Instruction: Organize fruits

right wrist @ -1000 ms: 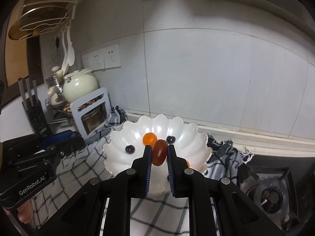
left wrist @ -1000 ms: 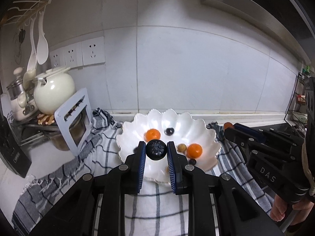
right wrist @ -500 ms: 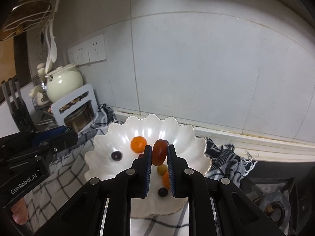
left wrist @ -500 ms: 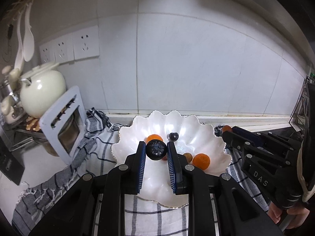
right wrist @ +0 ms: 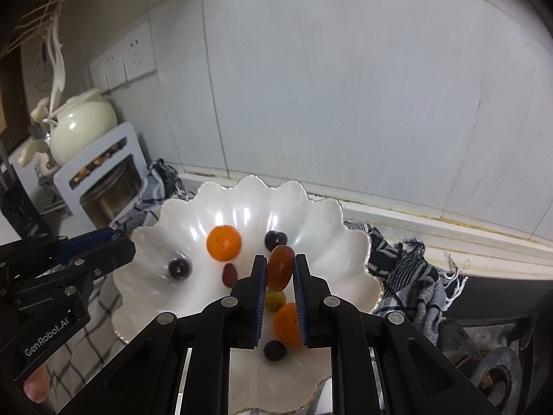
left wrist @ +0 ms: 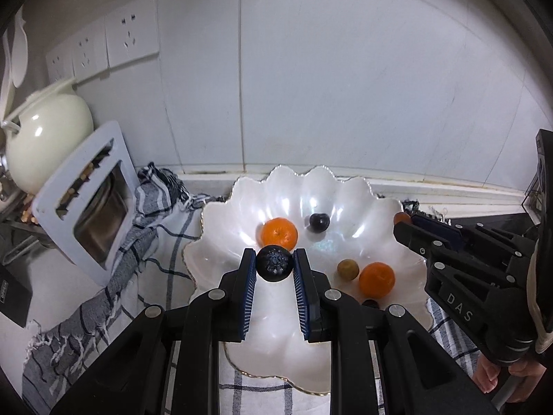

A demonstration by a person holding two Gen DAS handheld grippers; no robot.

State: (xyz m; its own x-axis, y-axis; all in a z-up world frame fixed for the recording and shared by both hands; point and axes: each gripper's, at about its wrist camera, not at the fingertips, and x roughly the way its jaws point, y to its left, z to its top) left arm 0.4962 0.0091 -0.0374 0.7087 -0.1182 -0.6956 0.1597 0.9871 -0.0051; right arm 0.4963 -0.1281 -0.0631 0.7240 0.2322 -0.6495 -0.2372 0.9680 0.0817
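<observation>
— Both hands are coming in lower over the scalloped white bowl (left wrist: 221, 214) now, aren't they?

— Yes. The left gripper (left wrist: 274, 266) is pinching a blueberry (left wrist: 274, 267) above the bowl's seven o'clock; the right gripper (right wrist: 280, 271) is clamping a reddish-brown fruit (right wrist: 280, 268) near centre.

— So they're likely nearing the drop, beside the tangerine (left wrist: 279, 232) at twelve.

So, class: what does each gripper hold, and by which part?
The left gripper pinches a blueberry by its two sides. The right gripper pinches a reddish-brown fruit across its flanks, both at the fingertips.
</observation>
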